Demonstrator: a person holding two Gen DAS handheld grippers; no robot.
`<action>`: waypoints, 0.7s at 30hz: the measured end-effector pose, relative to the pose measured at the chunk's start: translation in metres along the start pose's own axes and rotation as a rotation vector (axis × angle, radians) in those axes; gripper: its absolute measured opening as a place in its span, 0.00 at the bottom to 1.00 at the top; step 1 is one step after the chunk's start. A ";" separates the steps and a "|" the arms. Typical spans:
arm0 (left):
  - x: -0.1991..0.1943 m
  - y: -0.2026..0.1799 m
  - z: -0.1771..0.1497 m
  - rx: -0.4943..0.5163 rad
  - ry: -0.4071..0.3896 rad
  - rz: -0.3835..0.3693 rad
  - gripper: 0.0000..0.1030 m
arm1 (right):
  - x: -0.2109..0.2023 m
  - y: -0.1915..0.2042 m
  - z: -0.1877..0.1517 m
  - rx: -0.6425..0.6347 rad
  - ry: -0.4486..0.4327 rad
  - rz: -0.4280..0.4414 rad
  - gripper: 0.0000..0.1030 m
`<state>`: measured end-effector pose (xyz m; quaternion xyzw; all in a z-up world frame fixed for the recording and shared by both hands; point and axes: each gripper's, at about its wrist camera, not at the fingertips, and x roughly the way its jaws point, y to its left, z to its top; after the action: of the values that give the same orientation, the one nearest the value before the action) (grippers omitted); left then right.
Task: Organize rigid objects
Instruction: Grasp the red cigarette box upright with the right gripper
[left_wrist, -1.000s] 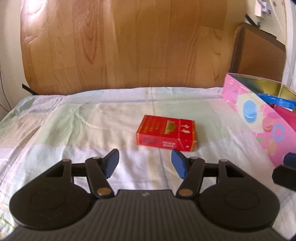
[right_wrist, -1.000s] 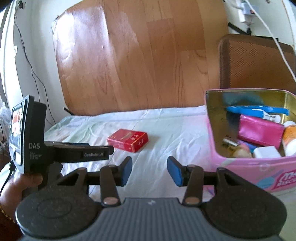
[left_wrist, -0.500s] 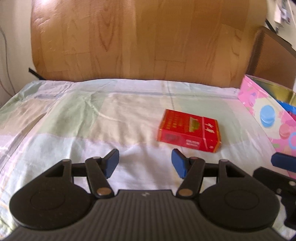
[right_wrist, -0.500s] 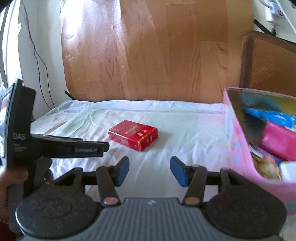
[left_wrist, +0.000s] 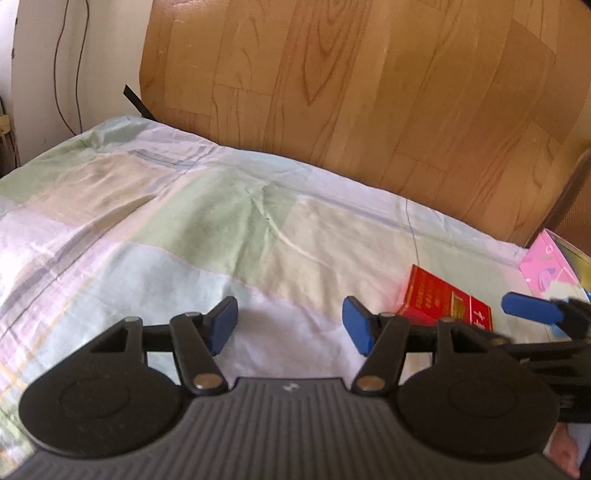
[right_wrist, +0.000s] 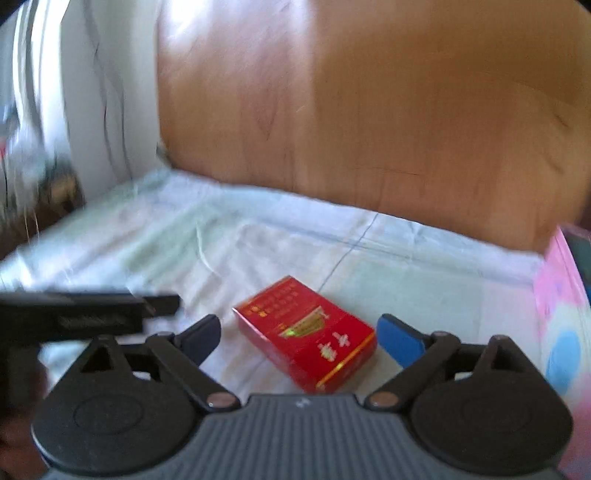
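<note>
Right gripper (right_wrist: 299, 338): fingers spread, red box (right_wrist: 306, 338) lying flat between them, untouched. Left gripper (left_wrist: 290, 323): fingers spread over bare bedsheet (left_wrist: 184, 221), box just right of them.

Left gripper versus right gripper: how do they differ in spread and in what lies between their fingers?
1. The right gripper is spread wider than the left gripper.
2. The red box lies between the right gripper's fingers, untouched; the left gripper has only bedsheet between its fingers, with the box off to its right.

Shared: both are open, have blue pads, and hold nothing.
</note>
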<state>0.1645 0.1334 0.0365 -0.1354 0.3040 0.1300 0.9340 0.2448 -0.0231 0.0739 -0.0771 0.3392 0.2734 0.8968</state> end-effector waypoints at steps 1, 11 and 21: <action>-0.001 0.001 0.000 -0.002 -0.002 -0.002 0.63 | 0.007 0.002 0.004 -0.049 0.041 0.000 0.98; 0.001 0.001 0.001 -0.010 0.019 -0.044 0.65 | 0.025 0.002 0.007 -0.101 0.177 0.070 0.57; 0.003 -0.013 -0.007 0.050 0.053 -0.169 0.71 | -0.080 -0.006 -0.079 0.095 0.056 0.071 0.56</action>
<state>0.1667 0.1197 0.0315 -0.1406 0.3191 0.0397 0.9364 0.1535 -0.0890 0.0653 -0.0300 0.3793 0.2862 0.8794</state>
